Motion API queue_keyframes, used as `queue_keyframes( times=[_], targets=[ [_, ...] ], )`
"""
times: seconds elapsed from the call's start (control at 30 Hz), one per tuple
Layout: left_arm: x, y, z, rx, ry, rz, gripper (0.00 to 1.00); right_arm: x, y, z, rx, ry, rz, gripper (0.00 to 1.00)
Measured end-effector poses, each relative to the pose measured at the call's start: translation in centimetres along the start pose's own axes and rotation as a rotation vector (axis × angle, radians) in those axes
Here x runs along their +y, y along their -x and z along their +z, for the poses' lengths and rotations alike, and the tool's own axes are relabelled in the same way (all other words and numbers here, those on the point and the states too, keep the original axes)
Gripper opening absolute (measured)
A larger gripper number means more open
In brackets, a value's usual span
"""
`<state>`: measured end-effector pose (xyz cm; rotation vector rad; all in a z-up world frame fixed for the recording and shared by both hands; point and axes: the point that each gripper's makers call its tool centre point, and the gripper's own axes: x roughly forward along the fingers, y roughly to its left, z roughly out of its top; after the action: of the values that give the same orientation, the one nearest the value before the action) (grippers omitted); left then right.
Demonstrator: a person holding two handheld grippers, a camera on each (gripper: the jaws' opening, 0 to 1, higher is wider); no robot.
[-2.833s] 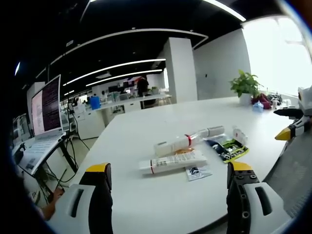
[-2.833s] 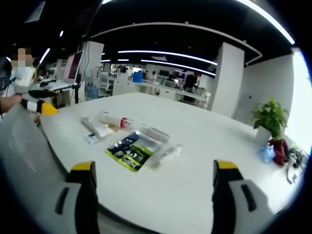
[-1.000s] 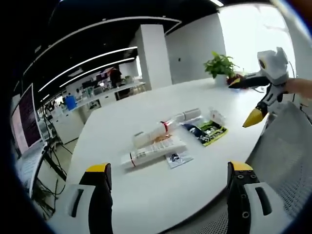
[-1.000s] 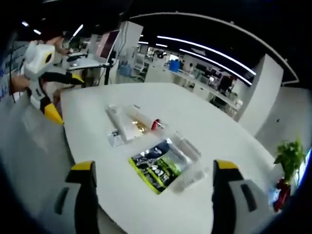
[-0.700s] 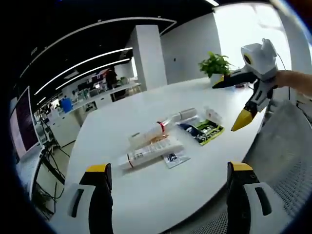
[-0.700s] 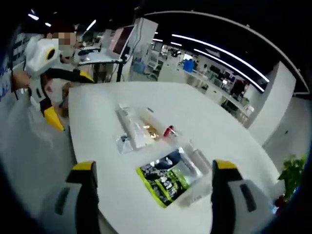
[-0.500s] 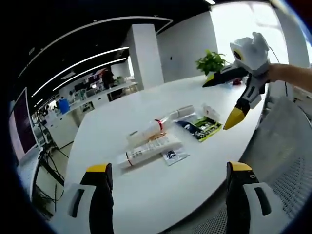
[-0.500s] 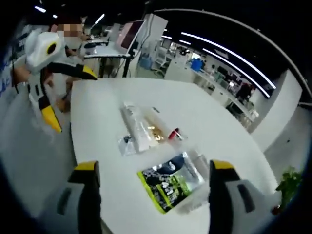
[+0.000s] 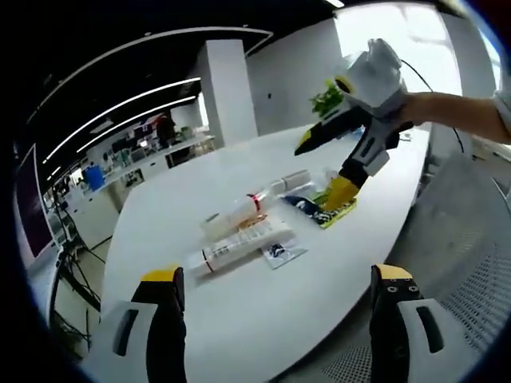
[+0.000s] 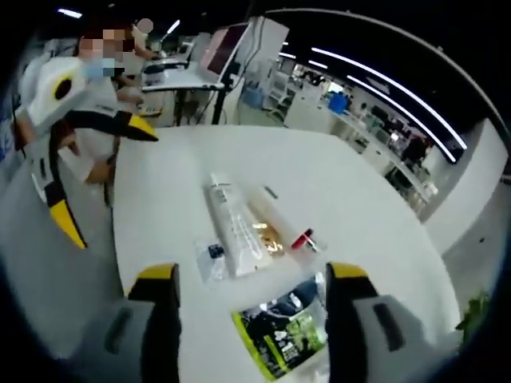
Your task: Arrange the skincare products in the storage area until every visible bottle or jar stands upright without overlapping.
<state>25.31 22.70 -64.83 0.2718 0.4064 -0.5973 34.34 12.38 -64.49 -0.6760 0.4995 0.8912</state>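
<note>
- The left gripper [image 9: 271, 319] hangs over the white table [image 9: 319, 279] edge, jaws spread, gripping nothing.
- White tube [image 9: 239, 246], red-capped tube [image 9: 243, 209] and green sachet [image 9: 331, 209] lie flat mid-table.
- The right gripper [image 10: 249, 307], jaws released, hovers above the sachet.

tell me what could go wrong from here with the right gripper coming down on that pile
1. The right gripper, jaws open, is over the green and black sachet, which lies flat against a clear tube; closing here could catch both or only the thin sachet.
2. The white tube and the red-banded tube lie side by side and look to be touching, so nudging one may roll the other.
3. The small sachet lies towards the edge of the white table and could be swept off.
</note>
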Motion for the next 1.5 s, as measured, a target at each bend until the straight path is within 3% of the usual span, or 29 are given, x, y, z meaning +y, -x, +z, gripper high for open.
queue_keyframes(
  times=[0.37,0.57,0.73,1.0,1.5],
  targets=[
    [0.3,-0.3,-0.4,0.003,0.007,-0.067,0.94,0.7,-3.4,1.5,0.025,-0.001,0.051,0.59],
    [0.6,-0.2,-0.6,0.000,0.017,-0.076,0.93,1.3,-5.4,2.0,0.060,0.038,0.113,0.53],
    [1.0,-0.1,-0.8,-0.002,0.033,-0.072,0.92,0.6,-7.2,2.6,0.082,0.062,0.143,0.47],
    [1.6,-0.1,-1.2,0.001,0.053,-0.071,0.91,-2.2,-9.2,2.7,0.138,0.123,0.146,0.41],
    [2.5,-0.4,-1.8,0.017,0.088,-0.070,0.89,-7.2,-10.9,0.3,0.255,0.188,0.130,0.35]
  ],
)
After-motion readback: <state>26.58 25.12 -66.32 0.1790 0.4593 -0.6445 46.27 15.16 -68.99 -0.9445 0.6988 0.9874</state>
